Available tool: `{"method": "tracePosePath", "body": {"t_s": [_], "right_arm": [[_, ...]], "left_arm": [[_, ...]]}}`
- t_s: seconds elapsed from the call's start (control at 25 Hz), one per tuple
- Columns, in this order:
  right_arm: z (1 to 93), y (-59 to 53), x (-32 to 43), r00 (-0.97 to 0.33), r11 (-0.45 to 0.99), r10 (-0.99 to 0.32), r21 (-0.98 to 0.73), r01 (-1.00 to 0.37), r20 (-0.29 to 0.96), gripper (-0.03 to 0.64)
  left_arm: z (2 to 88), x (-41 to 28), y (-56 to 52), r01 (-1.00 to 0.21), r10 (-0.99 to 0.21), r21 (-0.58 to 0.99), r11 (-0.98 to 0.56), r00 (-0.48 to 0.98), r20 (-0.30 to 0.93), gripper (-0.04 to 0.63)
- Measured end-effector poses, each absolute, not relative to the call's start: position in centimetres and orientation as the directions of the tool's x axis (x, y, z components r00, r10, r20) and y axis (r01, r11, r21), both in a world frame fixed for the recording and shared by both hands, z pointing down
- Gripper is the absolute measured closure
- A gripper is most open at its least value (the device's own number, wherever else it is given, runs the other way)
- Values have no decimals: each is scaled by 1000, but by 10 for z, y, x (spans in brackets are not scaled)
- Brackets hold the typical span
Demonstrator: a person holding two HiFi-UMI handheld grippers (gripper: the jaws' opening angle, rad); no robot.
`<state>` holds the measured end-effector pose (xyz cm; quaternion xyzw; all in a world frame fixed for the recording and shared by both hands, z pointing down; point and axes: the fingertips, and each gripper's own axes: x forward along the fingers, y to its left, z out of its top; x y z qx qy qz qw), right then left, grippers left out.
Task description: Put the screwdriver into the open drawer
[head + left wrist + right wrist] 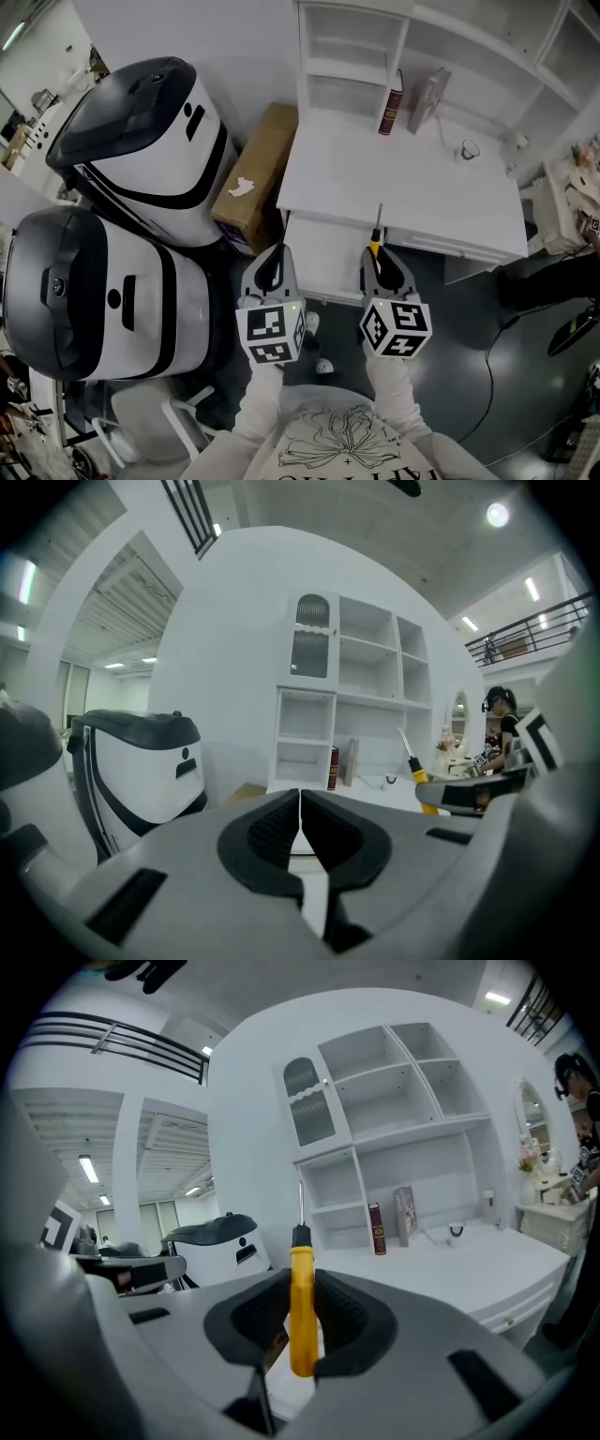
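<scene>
in front of the white desk (403,187), the right gripper (385,269) is clamped on the yellow handle of the screwdriver (376,242). its dark collar and thin metal shaft point away from the person, toward the desk top. in the right gripper view the screwdriver (302,1309) stands upright between the two black pads, and both press on its handle. in the head view the tool overlaps the open drawer (323,255), which is pulled out below the desk's front edge. it is held in the air and not yet laid inside. the left gripper (271,269) hovers just beside the right one, over the drawer's left part, with its jaws together and nothing between them. at the back of the desk, by the shelf unit (347,56), a red book (391,105) and a grey book (427,98) stand leaning, with a small cup (469,150) to their right. a cardboard box (258,173) lies on the floor left of the desk, beside two large white-and-black machines (141,141).
</scene>
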<state>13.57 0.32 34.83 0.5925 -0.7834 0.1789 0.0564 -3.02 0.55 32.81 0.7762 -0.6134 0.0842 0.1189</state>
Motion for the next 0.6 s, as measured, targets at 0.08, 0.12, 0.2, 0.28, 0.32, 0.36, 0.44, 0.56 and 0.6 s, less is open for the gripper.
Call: {"method": "tracePosePath", "body": {"t_s": [0.08, 0.12, 0.2, 0.28, 0.32, 0.36, 0.44, 0.56, 0.6], "right_arm": [[351, -12, 132, -289, 230, -907, -215, -949, 306, 541], [352, -20, 130, -289, 229, -906, -215, -949, 309, 541], [356, -35, 127, -285, 224, -904, -216, -950, 318, 541], [360, -50, 124, -280, 217, -902, -217, -952, 329, 541], [362, -58, 123, -278, 214, -900, -216, -953, 335, 541], [365, -64, 121, -277, 212, -898, -216, -953, 342, 541], [370, -77, 117, -275, 210, -893, -211, -955, 356, 541], [379, -93, 113, -273, 209, -885, -201, -957, 376, 541], [383, -97, 112, -272, 208, -882, -201, -957, 385, 541]], "left_arm": [[329, -33, -11, -971, -929, 82, -226, 240, 281, 587], [330, -34, -19, -970, -928, 82, -230, 244, 283, 588], [333, -37, -36, -968, -924, 83, -237, 251, 289, 588], [336, -39, -52, -966, -919, 85, -245, 259, 297, 587], [338, -40, -60, -965, -917, 86, -249, 263, 301, 588], [340, -41, -68, -964, -914, 86, -252, 267, 306, 588], [345, -44, -81, -962, -908, 89, -260, 274, 316, 587], [355, -45, -101, -957, -897, 96, -272, 289, 334, 587], [359, -46, -106, -956, -892, 98, -277, 294, 343, 586]]}}
